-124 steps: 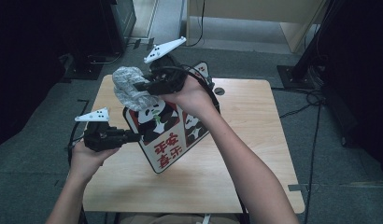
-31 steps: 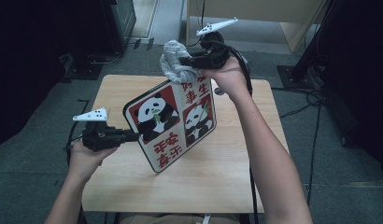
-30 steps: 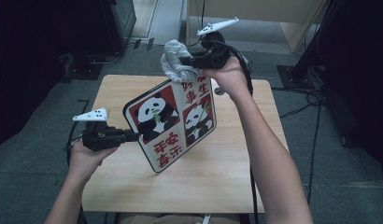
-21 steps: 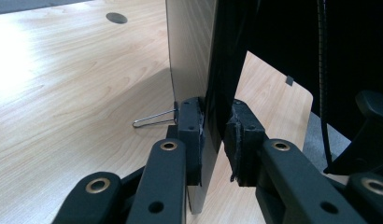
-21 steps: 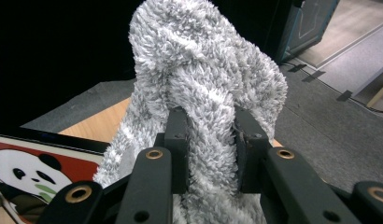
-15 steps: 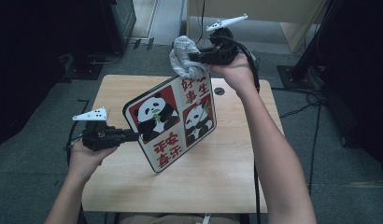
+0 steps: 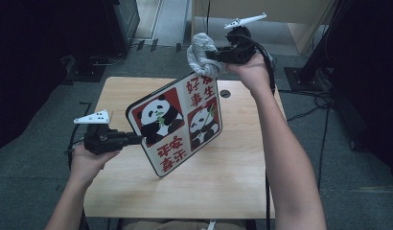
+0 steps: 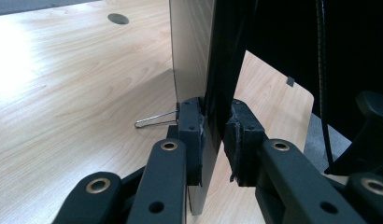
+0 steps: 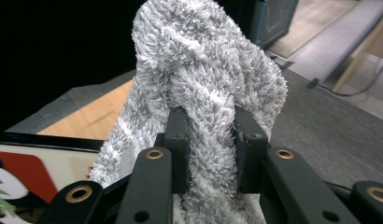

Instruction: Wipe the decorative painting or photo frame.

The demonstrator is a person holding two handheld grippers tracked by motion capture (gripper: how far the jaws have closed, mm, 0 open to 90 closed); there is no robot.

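Our left gripper [image 8: 213,135] jaws clamp edge of panda board [image 7: 178,122], 1 pad on each face; board stands tilted on its lower corner on wooden table [image 7: 233,167], panda pictures and red characters facing us. Wire clip [image 8: 154,120] lies on table just beside board, seen in left gripper view. Our right gripper [image 9: 210,140] jaws pinch bunched grey fluffy cloth [image 9: 203,74] tight; we hold cloth in air at board's upper far corner, beyond table's far edge.
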